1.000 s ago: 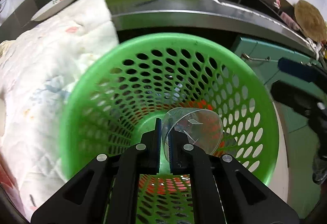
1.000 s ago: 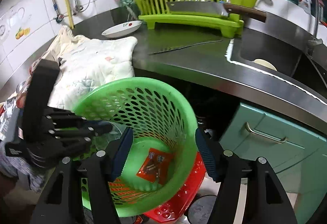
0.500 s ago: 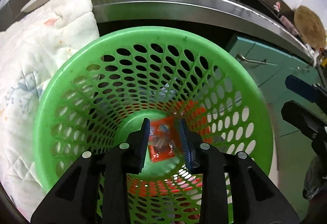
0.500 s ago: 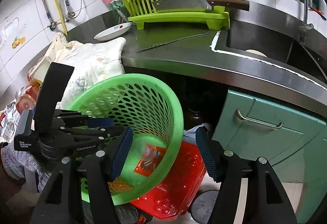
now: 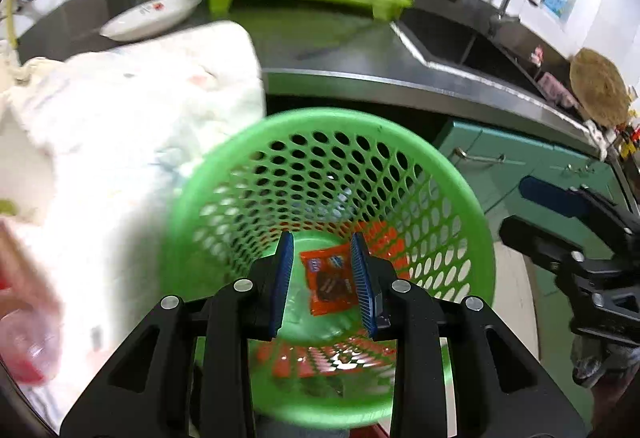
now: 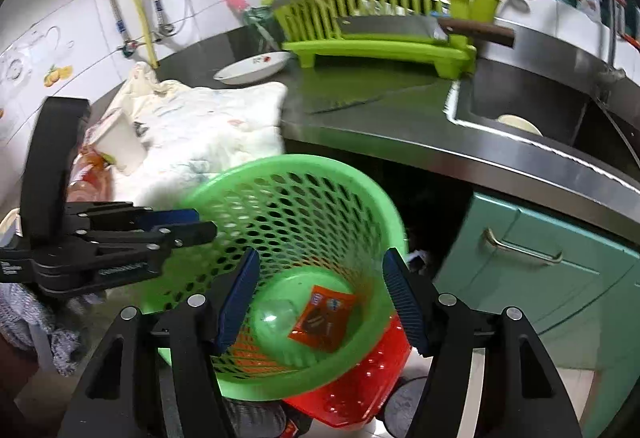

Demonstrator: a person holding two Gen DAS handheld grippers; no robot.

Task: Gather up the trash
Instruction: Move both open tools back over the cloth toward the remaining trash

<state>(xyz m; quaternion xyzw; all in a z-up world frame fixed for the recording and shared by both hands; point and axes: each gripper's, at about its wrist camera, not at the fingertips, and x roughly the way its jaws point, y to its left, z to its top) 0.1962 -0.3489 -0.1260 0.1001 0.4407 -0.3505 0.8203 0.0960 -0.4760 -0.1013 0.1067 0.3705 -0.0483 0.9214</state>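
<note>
Left gripper (image 5: 322,270) above green perforated basket (image 5: 460,198), jaws apart, nothing between them. Orange wrapper (image 5: 330,280) on basket floor. White quilted cloth (image 5: 140,126) on counter (image 5: 360,54) beside basket.

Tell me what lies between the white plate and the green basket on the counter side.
The white quilted cloth fills that stretch, from the plate down to the basket rim; the right wrist view shows it.

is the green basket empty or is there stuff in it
Not empty. The green basket holds an orange wrapper and a clear plastic cup lying on its bottom, both seen from the right wrist view.
</note>
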